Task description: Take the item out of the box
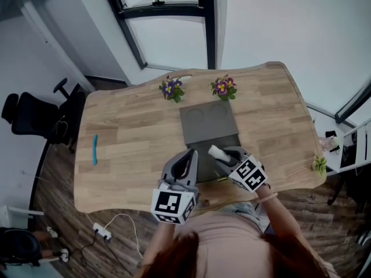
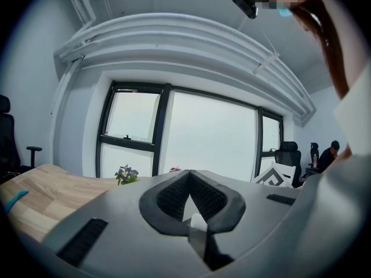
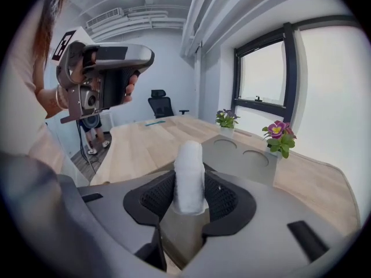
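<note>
My right gripper [image 1: 225,155] is shut on a white cylindrical item [image 1: 217,152], held just above the near end of the grey box [image 1: 207,126] in the middle of the wooden table [image 1: 127,132]. In the right gripper view the white item [image 3: 189,175] stands upright between the pads of the right gripper [image 3: 189,197], with the box [image 3: 246,162] and its two round recesses beyond it. My left gripper [image 1: 189,155] hovers left of the item with its jaws together and nothing in them. In its own view the left gripper [image 2: 189,175] points up towards the window.
Two pots of purple flowers [image 1: 172,88] [image 1: 223,87] stand at the table's far edge behind the box. A blue object [image 1: 94,149] lies near the left edge. An office chair [image 1: 35,114] stands left of the table, and a power strip [image 1: 102,231] lies on the floor.
</note>
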Tool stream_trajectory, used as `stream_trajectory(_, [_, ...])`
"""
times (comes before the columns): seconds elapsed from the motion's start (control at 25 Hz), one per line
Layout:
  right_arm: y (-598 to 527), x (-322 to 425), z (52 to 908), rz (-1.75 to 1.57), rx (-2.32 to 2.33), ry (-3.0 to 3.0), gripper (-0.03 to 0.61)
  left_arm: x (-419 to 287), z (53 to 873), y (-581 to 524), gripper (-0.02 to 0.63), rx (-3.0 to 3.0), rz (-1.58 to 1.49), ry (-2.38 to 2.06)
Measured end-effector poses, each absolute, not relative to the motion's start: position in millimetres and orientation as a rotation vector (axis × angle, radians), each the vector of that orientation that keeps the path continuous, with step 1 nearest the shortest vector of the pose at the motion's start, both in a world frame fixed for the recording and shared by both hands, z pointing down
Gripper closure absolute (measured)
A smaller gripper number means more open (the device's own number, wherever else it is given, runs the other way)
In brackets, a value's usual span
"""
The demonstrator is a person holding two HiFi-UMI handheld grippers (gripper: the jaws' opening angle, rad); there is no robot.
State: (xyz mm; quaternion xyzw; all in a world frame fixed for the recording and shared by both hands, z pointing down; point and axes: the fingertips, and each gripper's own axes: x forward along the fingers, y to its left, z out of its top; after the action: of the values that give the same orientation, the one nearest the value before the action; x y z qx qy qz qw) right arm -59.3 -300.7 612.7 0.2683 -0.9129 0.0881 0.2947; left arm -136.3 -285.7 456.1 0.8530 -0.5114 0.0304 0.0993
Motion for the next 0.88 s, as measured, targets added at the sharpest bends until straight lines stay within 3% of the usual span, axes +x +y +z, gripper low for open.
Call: stream_trajectory(0.88, [-287,-37,525,0.431,1.077,-2.735,0.439,-137,439,-252,0.612,2.576,0.086,-1.522])
